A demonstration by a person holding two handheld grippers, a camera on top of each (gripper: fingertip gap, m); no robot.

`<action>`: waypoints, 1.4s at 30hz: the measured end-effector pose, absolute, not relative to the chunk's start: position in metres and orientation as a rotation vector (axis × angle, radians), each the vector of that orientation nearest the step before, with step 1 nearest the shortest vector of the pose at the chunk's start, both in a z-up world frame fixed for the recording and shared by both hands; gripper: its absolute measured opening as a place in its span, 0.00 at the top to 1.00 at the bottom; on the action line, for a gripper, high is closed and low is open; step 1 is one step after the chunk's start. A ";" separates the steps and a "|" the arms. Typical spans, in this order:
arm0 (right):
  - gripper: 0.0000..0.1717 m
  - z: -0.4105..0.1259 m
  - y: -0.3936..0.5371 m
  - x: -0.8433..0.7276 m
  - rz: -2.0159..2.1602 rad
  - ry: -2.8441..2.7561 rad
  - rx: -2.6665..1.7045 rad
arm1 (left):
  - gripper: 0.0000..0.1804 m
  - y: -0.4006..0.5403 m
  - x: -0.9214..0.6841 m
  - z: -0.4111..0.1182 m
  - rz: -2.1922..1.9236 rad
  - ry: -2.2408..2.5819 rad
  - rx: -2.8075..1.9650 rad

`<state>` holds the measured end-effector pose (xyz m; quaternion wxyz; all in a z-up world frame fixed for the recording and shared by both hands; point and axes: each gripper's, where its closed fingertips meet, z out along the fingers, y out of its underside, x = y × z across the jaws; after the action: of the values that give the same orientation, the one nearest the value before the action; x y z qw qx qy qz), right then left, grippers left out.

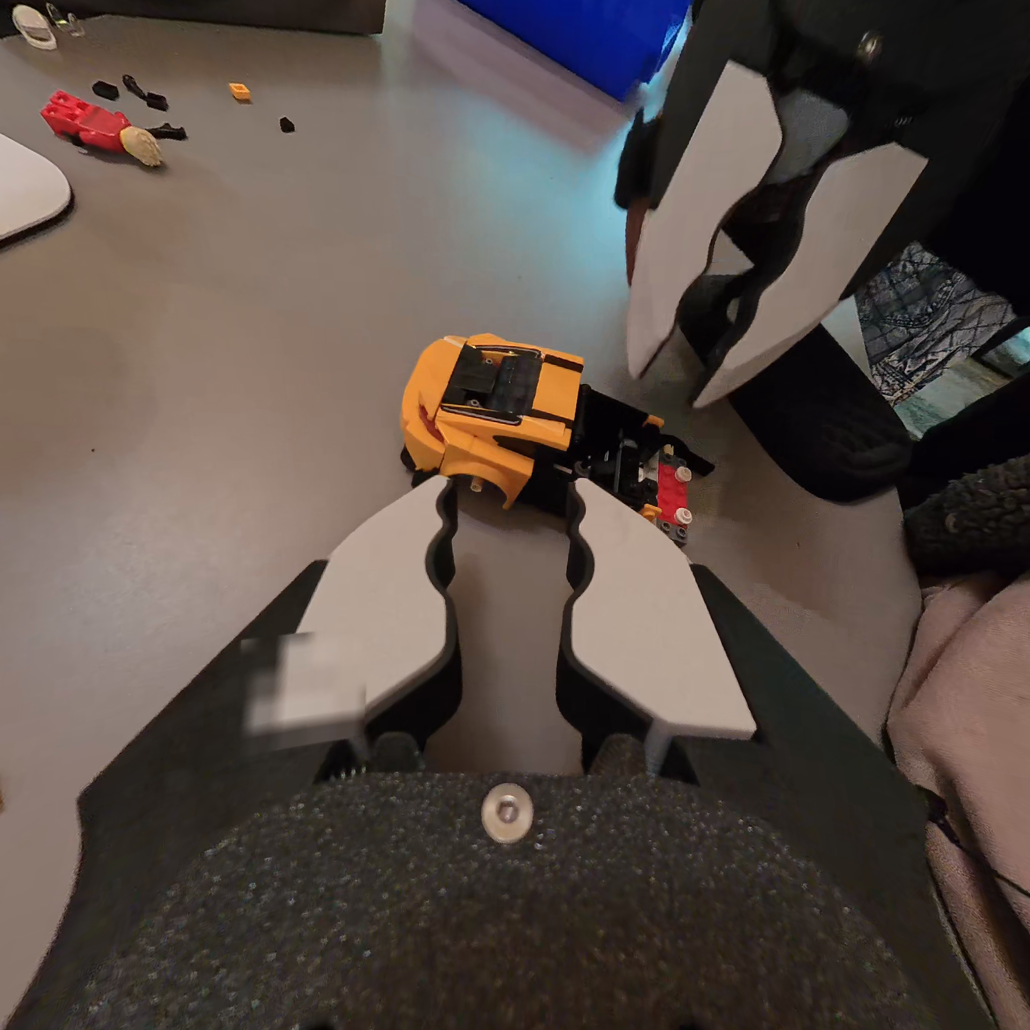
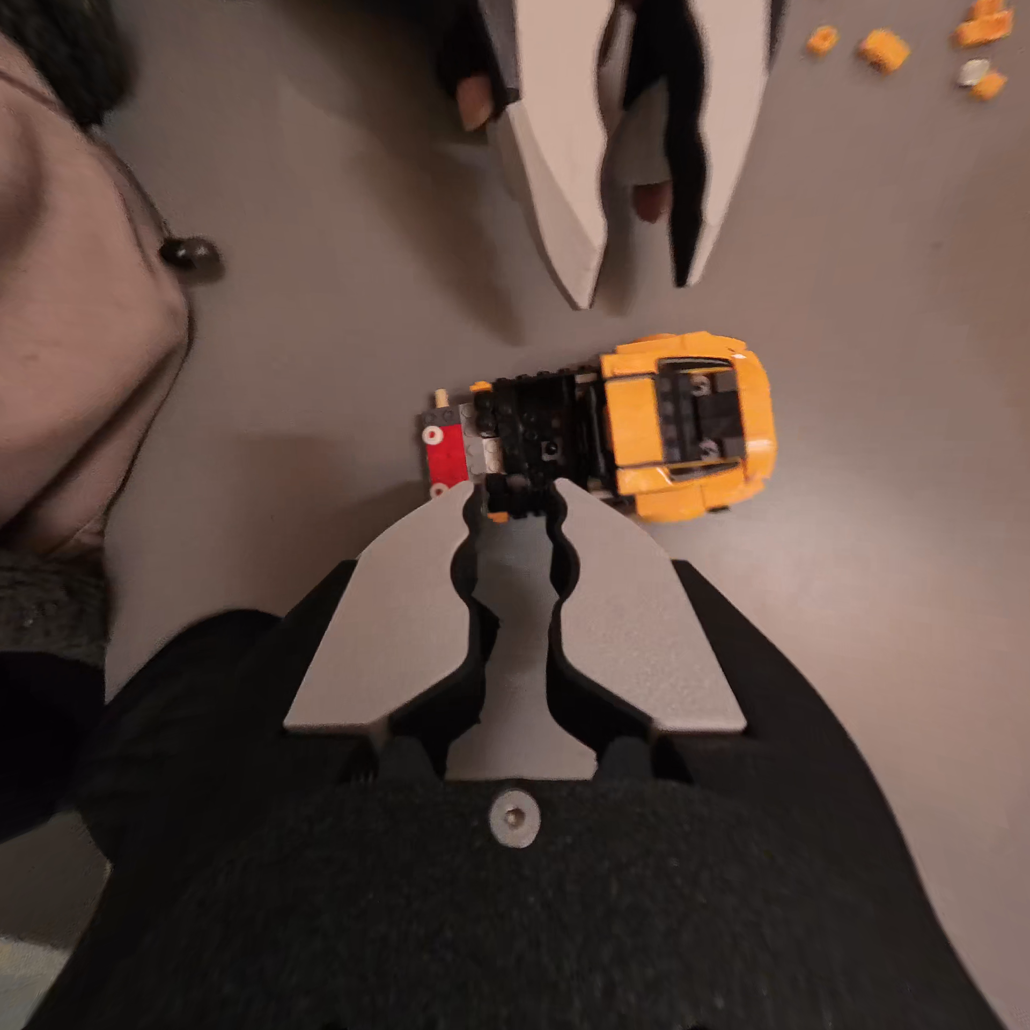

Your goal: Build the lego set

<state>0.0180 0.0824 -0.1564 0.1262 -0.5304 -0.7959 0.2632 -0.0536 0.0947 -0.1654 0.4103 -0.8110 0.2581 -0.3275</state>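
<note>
both claws hover over the half-built orange brick car (image 1: 490, 412) on the grey counter (image 1: 251, 345). left claw (image 1: 510, 493) spread, empty, at its wheel arch. right claw (image 2: 515, 490) part-open, holding nothing, above the black chassis (image 2: 535, 423).

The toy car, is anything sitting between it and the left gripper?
Nothing visible. The left gripper has its fingers open right at the toy car's orange side, on bare gray table. The loose bricks lie far off.
</note>
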 end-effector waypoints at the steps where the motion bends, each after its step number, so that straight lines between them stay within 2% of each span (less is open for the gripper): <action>1: 0.87 -0.154 0.090 0.018 0.750 -2.253 -1.581 | 0.79 0.095 -0.054 -0.166 -0.826 0.645 -2.048; 4: 0.78 -0.156 0.115 0.019 0.745 -2.047 -1.757 | 0.79 0.096 -0.054 -0.167 -0.838 0.621 -2.064; 8: 0.65 -0.169 0.123 0.016 0.984 -1.798 -2.041 | 0.78 0.095 -0.049 -0.171 -0.893 0.574 -2.121; 11: 0.62 -0.179 0.120 0.010 1.102 -1.722 -2.114 | 0.77 0.092 -0.046 -0.180 -0.917 0.548 -2.215; 15: 0.65 -0.181 0.115 -0.007 1.249 -1.692 -2.120 | 0.77 0.094 -0.036 -0.177 -1.025 0.470 -2.242; 21: 0.73 -0.175 0.128 -0.016 1.172 -1.695 -1.902 | 0.74 0.112 -0.045 -0.176 -0.911 0.427 -2.194; 24: 0.73 -0.159 0.133 -0.020 1.138 -1.637 -1.739 | 0.74 0.120 -0.048 -0.162 -0.925 0.385 -2.110; 29: 0.73 -0.139 0.136 -0.020 1.333 -1.475 -1.737 | 0.73 0.127 -0.047 -0.147 -0.831 0.420 -2.001; 33: 0.72 -0.111 0.139 -0.022 1.487 -1.318 -1.624 | 0.73 0.130 -0.048 -0.128 -0.696 0.499 -1.852; 36: 0.77 -0.090 0.140 -0.021 1.446 -1.285 -1.445 | 0.74 0.129 -0.048 -0.107 -0.546 0.585 -1.687; 42: 0.78 -0.091 0.132 -0.020 1.221 -1.463 -1.341 | 0.75 0.119 -0.046 -0.085 0.087 0.912 -1.347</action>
<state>-0.0203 0.1319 -0.0906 0.3947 -0.5287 -0.5770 0.4814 -0.0463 0.1192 -0.0853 0.6864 -0.6014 0.4070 0.0387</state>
